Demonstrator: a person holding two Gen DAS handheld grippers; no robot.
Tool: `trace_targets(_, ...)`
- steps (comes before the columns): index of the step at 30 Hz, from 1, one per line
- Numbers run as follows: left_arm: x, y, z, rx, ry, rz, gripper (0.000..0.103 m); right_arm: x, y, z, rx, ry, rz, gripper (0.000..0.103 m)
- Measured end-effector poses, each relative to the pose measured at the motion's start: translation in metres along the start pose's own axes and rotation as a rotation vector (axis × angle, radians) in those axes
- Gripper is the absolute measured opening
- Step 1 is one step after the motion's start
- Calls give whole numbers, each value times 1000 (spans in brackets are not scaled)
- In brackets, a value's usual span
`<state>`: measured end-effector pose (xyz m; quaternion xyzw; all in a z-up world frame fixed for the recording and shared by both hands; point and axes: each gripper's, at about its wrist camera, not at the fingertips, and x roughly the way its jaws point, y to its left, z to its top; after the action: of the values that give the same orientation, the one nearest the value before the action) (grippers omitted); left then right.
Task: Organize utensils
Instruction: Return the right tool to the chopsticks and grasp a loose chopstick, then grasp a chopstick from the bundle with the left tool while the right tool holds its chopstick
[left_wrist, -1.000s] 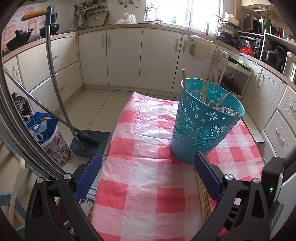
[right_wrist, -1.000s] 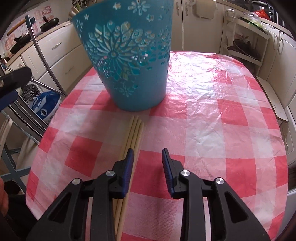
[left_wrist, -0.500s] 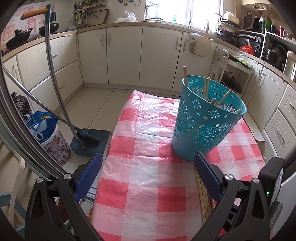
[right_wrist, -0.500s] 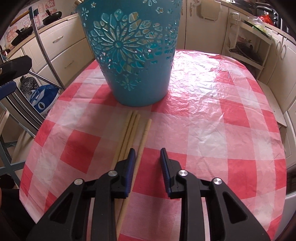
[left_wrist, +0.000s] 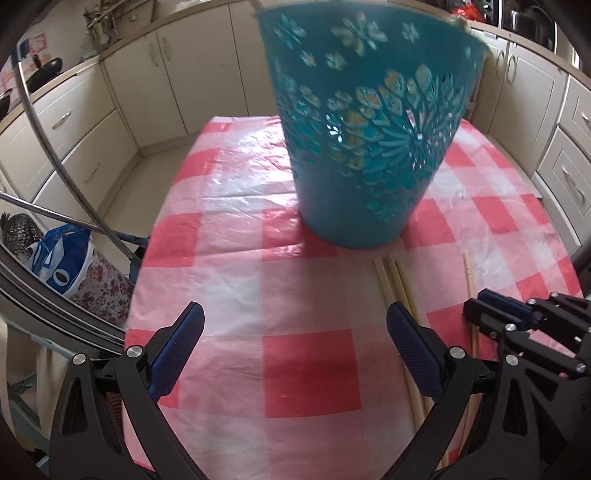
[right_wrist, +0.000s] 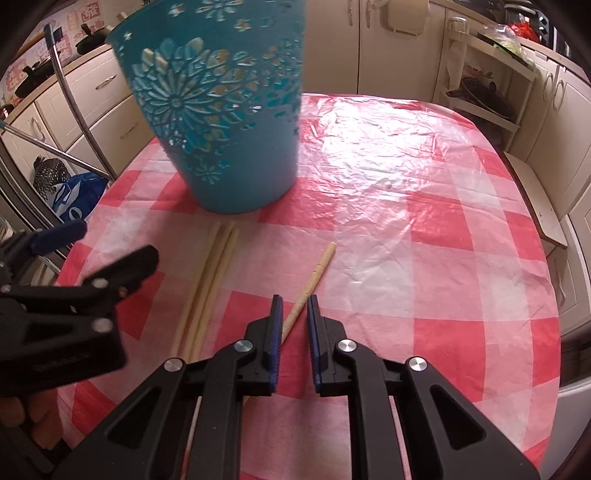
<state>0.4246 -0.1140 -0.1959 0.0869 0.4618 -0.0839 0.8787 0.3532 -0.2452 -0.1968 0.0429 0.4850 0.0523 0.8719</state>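
Chopstick (right_wrist: 309, 283) lying singly on the bench, its shaft between the narrowing jaws of the right tongs (right_wrist: 295, 321), which are closing but show a gap at the pads. For a sound pick-up, the pads should meet square across the shaft before lifting toward the perforated teal basket (right_wrist: 218, 110). Left tongs (left_wrist: 293, 343) gape wide and empty beside three bundled chopsticks (left_wrist: 393, 284). Bench cloth (right_wrist: 424, 258): glossy red-and-white check, likely slippery. Beyond: cream kitchen cabinets (left_wrist: 122, 110).

Teal basket (right_wrist: 225, 122) blocked the table's (right_wrist: 424, 236) 11 o'clock side, chopsticks (right_wrist: 210, 280) lay below it, 2 o'clock was wide open.
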Motion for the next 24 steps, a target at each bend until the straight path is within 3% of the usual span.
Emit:
trace_targets(17, 25, -22, 2, 53, 40, 13, 94, 0, -10, 3, 8, 18, 38, 14)
trace_targets(21, 24, -22, 2, 67, 27, -23, 84, 0, -9, 3, 5, 18, 37, 14)
trace_targets(24, 23, -24, 2, 78, 16, -68, 71, 1, -6, 3, -3, 16, 33, 14)
